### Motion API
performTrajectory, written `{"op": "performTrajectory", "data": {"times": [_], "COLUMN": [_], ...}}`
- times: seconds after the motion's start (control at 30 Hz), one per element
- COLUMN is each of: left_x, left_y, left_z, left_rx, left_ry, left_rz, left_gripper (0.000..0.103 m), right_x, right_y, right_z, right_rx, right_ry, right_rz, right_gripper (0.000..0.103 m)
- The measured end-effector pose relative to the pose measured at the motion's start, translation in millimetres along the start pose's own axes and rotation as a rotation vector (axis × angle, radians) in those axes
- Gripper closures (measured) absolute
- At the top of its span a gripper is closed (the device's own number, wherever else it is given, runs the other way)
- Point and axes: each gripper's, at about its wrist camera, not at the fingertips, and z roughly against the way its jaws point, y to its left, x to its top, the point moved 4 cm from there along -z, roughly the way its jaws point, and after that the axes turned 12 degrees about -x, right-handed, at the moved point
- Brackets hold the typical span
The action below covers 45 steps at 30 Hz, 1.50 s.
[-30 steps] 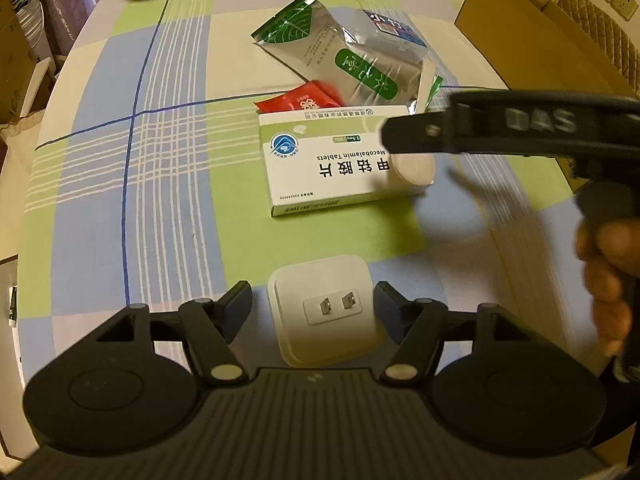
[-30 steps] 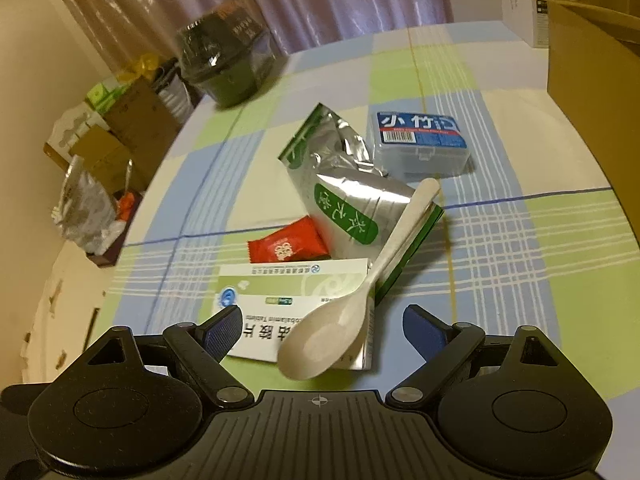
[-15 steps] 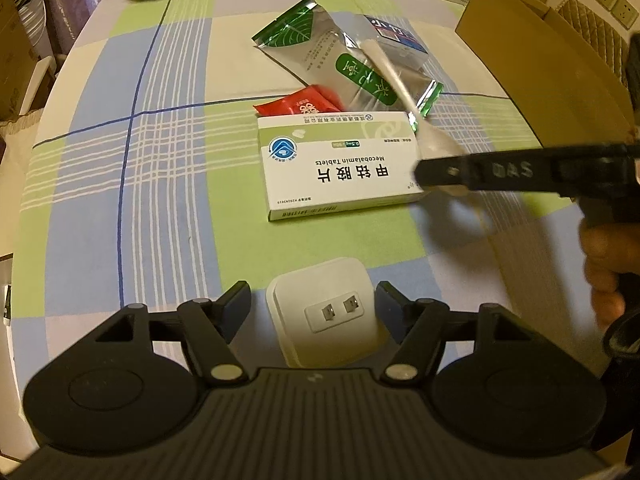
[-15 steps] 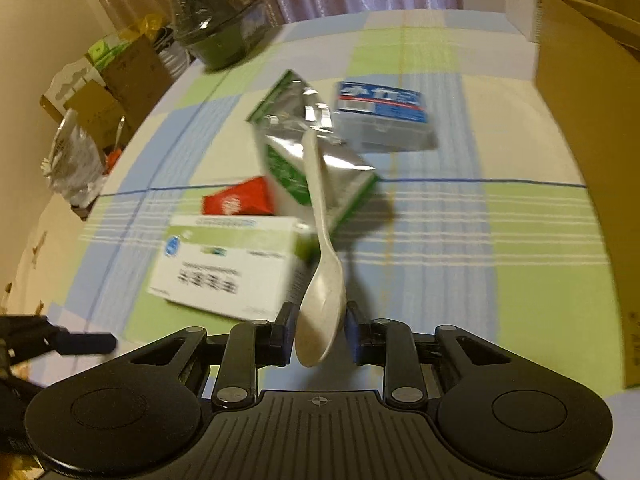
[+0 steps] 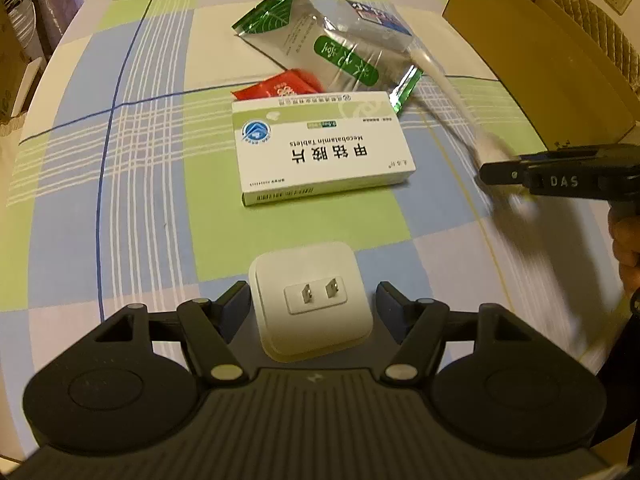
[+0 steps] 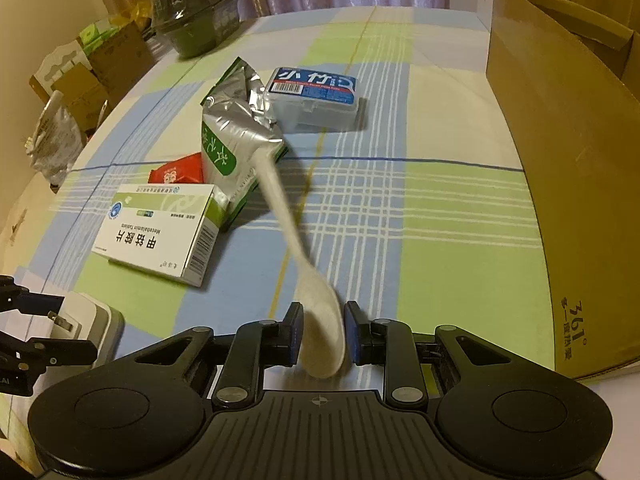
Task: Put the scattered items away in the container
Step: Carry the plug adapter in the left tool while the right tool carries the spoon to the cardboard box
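My right gripper (image 6: 320, 334) is shut on the bowl of a white plastic spoon (image 6: 294, 248), held above the table with its handle pointing away. In the left wrist view the spoon (image 5: 452, 92) and right gripper (image 5: 500, 174) are blurred at the right. My left gripper (image 5: 310, 308) is open around a white plug adapter (image 5: 310, 304), prongs up on the table. A white medicine box (image 5: 320, 152), silver-green pouch (image 5: 340, 52), red packet (image 5: 280, 86) and blue-labelled clear case (image 6: 314, 98) lie on the checked tablecloth. The cardboard box (image 6: 560, 160) stands at the right.
A dark green bowl-shaped container (image 6: 192, 28) sits at the table's far left edge. Boxes and bags (image 6: 68, 92) are stacked on the floor beyond the left edge. The table's round edge curves close on the left.
My right gripper has shut on the spoon's bowl, lifted it off the medicine box and carried it right toward the cardboard box. The left gripper stays around the plug adapter.
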Motion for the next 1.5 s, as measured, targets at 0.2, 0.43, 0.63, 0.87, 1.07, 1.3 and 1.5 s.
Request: {"op": "performTrajectory", "data": {"times": [0.2,0.43,0.63,0.87,1.07,1.3,1.5], "left_x": [1.9,0.6,2.2,1.4,1.5,0.8,1.5], "left_y": [3.5,2.3,3.1,4.0,2.2,1.7,4.0], "left_z": [-1.1,-2.6,-1.4,-1.1,0.3,-0.3,-3.3], "left_rx": [0.003,-0.004,-0.003,-0.016,-0.021,-0.019,0.000], "left_ry": [0.006,0.011,0.009,0.010,0.006,0.008,0.016], "left_rz": [0.007,0.008,0.015,0.023,0.020,0.018,0.025], "left_gripper": [0.038,0.038,0.038,0.038,0.038,0.038,0.040], "right_x": [1.9,-1.8,-7.8,-9.9,-15.6,-20.8,-20.3], "right_y": [3.9,20.1,25.2,22.4,17.1,10.2,5.5], "right_z": [-4.5,-3.4,-7.4,-7.6,1.1,17.4,18.9], "right_rx": [-0.001,0.000,-0.041,-0.038,-0.011,0.009,0.005], "right_ry": [-0.014,-0.059,-0.088,-0.093,-0.065,-0.069,-0.069], "right_rz": [0.033,0.159,0.295,0.337,0.269,0.165,0.131], "right_gripper": [0.073,0.019,0.021,0.065,0.066,0.066,0.066]}}
